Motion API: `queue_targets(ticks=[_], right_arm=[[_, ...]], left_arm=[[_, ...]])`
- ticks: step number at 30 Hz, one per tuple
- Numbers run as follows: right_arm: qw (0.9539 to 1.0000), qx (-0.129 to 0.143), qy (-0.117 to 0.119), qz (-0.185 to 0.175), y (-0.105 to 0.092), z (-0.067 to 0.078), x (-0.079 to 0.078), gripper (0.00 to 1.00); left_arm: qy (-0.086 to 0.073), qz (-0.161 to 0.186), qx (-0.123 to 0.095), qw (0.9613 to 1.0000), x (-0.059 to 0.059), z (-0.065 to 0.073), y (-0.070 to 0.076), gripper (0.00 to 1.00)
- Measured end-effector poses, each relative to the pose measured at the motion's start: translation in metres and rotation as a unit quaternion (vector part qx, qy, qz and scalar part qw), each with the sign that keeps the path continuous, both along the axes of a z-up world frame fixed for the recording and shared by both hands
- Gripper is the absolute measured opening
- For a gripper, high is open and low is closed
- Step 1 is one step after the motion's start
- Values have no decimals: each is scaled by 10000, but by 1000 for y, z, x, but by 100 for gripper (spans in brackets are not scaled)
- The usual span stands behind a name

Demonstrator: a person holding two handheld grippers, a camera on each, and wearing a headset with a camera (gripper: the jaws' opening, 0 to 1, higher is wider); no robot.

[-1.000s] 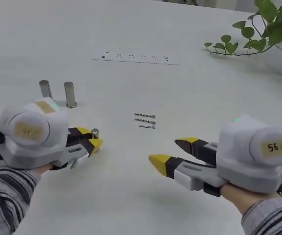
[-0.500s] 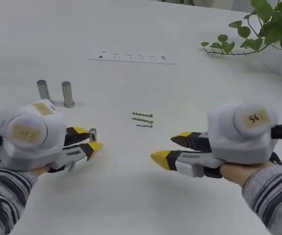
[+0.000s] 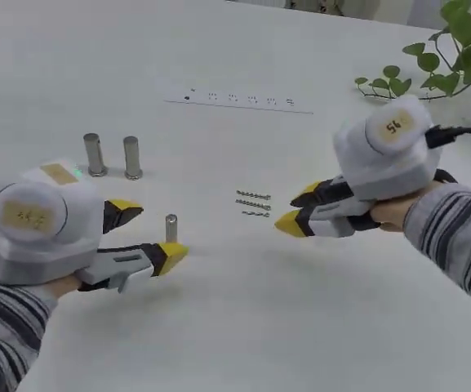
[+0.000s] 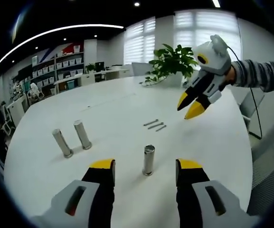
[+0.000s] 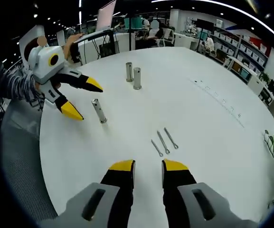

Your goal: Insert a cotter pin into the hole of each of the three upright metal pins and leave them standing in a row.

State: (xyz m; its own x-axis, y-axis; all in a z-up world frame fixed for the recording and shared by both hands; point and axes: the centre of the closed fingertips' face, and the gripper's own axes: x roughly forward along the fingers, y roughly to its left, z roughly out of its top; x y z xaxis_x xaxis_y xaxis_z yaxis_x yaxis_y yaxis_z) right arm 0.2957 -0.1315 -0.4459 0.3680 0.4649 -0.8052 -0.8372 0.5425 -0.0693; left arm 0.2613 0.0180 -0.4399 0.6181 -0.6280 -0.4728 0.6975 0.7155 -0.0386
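Now left tongs (image 3: 162,230) wider by metal pin (image 3: 171,229), right tongs (image 3: 292,209) narrow, nearer cotter pins (image 3: 253,204).

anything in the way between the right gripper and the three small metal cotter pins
Nothing visible does. In the right gripper view, bare white table lies between the right gripper and the three small metal cotter pins; the nearest upright metal pin stands well off to one side.

White table (image 3: 235,335) — window blinds (image 4: 144,34) behind
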Motion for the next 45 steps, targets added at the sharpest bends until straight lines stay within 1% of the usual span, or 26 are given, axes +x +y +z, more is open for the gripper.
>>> queue_targets(ticks=[3, 4, 5, 6, 7, 11, 13, 14, 16, 18, 19, 21, 23, 25, 27, 28, 30, 35, 37, 39, 41, 42, 45], right_arm=[[9989, -299, 19, 347, 4, -7, 6, 16], [9988, -343, -10, 361, 5, -9, 9, 16], [9986, -367, 2, 374, 6, -11, 10, 15], [9979, -429, 57, 479, 9, -15, 12, 14], [9972, -482, 122, 552, 8, -22, 21, 13], [9953, -622, 205, 715, 11, -30, 23, 13], [9949, -643, 219, 742, 12, -32, 26, 12], [9946, -644, 277, 762, 13, -33, 26, 11], [9934, -677, 363, 847, 12, -41, 34, 10], [9924, -750, 421, 885, 13, -43, 33, 6], [9919, -791, 395, 916, 13, -43, 32, 5], [9906, -883, 396, 970, 13, -45, 31, 5], [9882, -1027, 375, 1070, 11, -47, 31, 5], [9865, -1114, 424, 1125, 10, -50, 30, 3], [9855, -1148, 463, 1162, 9, -50, 28, 3], [9860, -1097, 459, 1165, 10, -49, 29, 2], [9859, -1116, 488, 1146, 10, -49, 29, 2], [9840, -1161, 601, 1211, 10, -48, 27, 0], [9832, -1179, 626, 1246, 10, -48, 27, 0], [9829, -1187, 698, 1225, 10, -48, 28, 0], [9817, -1234, 705, 1265, 9, -48, 28, 0], [9802, -1287, 677, 1341, 8, -48, 29, 0], [9784, -1342, 729, 1392, 9, -49, 29, 0]], left_arm=[[35, 37, -51, 10000, -7, 3, 3, 54], [34, 42, -26, 10000, -9, 3, 4, 56], [9, 27, 52, 10000, -11, 4, 5, 57], [-27, 23, 94, 9999, -12, 4, 5, 59], [-39, 33, 110, 9999, -13, 5, 6, 60], [-61, 80, 11, 9999, -15, 11, 8, 65], [-81, 75, -9, 9999, -16, 13, 9, 67], [-97, 82, -33, 9999, -16, 15, 9, 68], [-74, 103, -73, 9999, -18, 16, 10, 68], [-54, 131, -93, 9999, -19, 15, 11, 67], [-65, 128, -82, 9999, -19, 15, 11, 67], [-46, 137, -23, 9999, -19, 13, 13, 66], [-59, 152, -22, 9999, -19, 14, 14, 66], [-47, 181, -32, 9998, -19, 13, 15, 66], [-26, 195, -54, 9998, -19, 13, 15, 65], [-25, 197, -53, 9998, -19, 13, 15, 65], [-16, 191, -30, 9998, -19, 12, 16, 64], [9, 231, -65, 9997, -19, 12, 17, 63], [17, 218, -56, 9997, -19, 11, 17, 62], [31, 214, -39, 9998, -19, 10, 17, 62], [45, 214, -48, 9997, -20, 9, 16, 61], [46, 214, -54, 9997, -20, 9, 16, 61], [43, 210, -51, 9998, -20, 9, 16, 61]])
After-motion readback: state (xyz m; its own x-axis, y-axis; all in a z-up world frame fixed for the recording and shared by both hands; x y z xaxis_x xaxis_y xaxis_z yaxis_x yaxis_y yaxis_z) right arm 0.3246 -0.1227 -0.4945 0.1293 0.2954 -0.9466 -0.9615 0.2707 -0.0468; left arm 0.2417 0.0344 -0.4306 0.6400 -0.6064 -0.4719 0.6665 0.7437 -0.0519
